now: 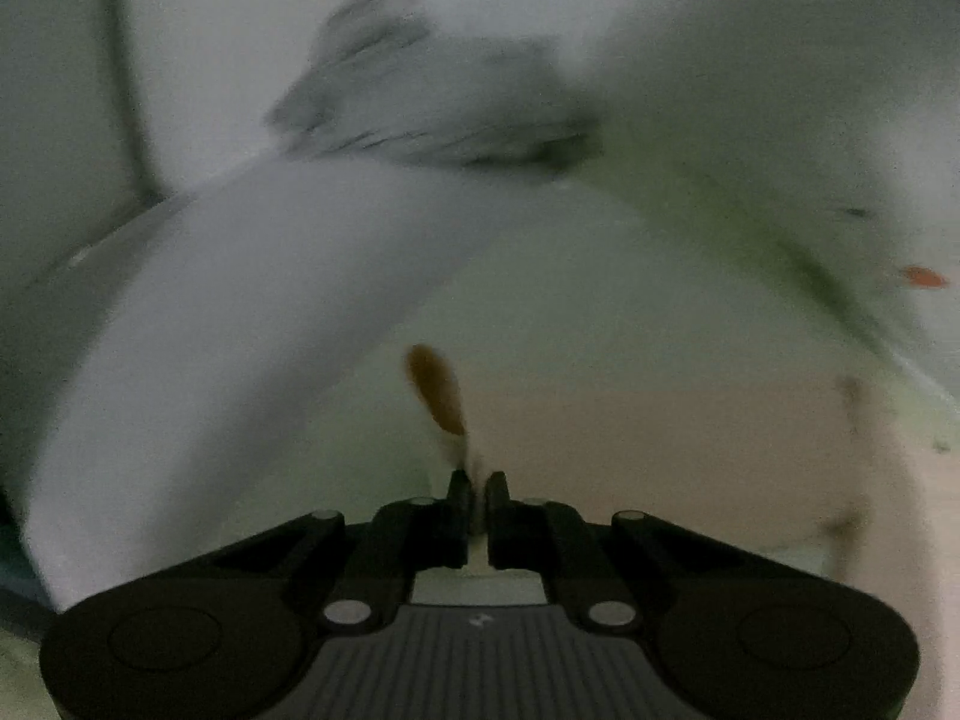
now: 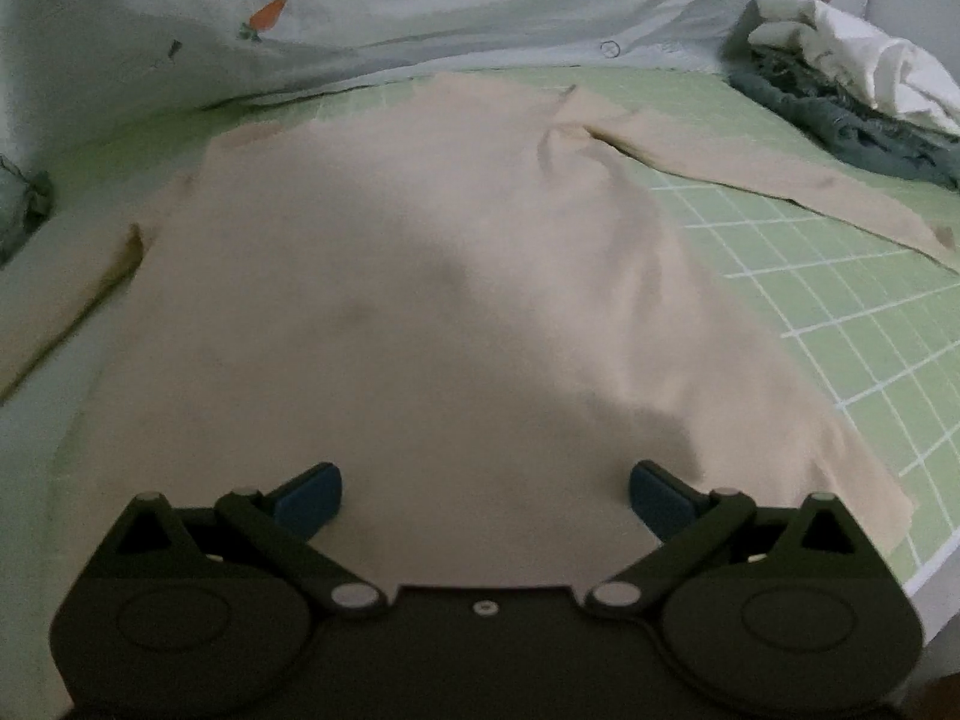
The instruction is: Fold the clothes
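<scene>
**Inspector:** Reporting on your jaws and the garment, please.

**Gripper-holder:** Hovering low, my right gripper (image 2: 485,495) is spread wide, holding nothing; the beige long-sleeved top (image 2: 420,300) lies flat on the green gridded mat (image 2: 840,324), hem nearest me, one sleeve (image 2: 768,180) stretched toward two o'clock, the other toward nine o'clock. My left gripper (image 1: 478,489) is clenched on a thin pale bit of fabric; that view is too blurred to say which piece.

**Inspector:** Progress?

**Gripper-holder:** Judging by the lie, no fold shows in the top; body and both sleeves remain to be folded. A heap of white and grey-blue clothes (image 2: 840,84) sits at one o'clock; whether folded, I cannot tell.

**Inspector:** Writing?

**Gripper-holder:** None legible; only a carrot print (image 2: 267,15) on the bedding (image 2: 480,0) at eleven o'clock.
</scene>
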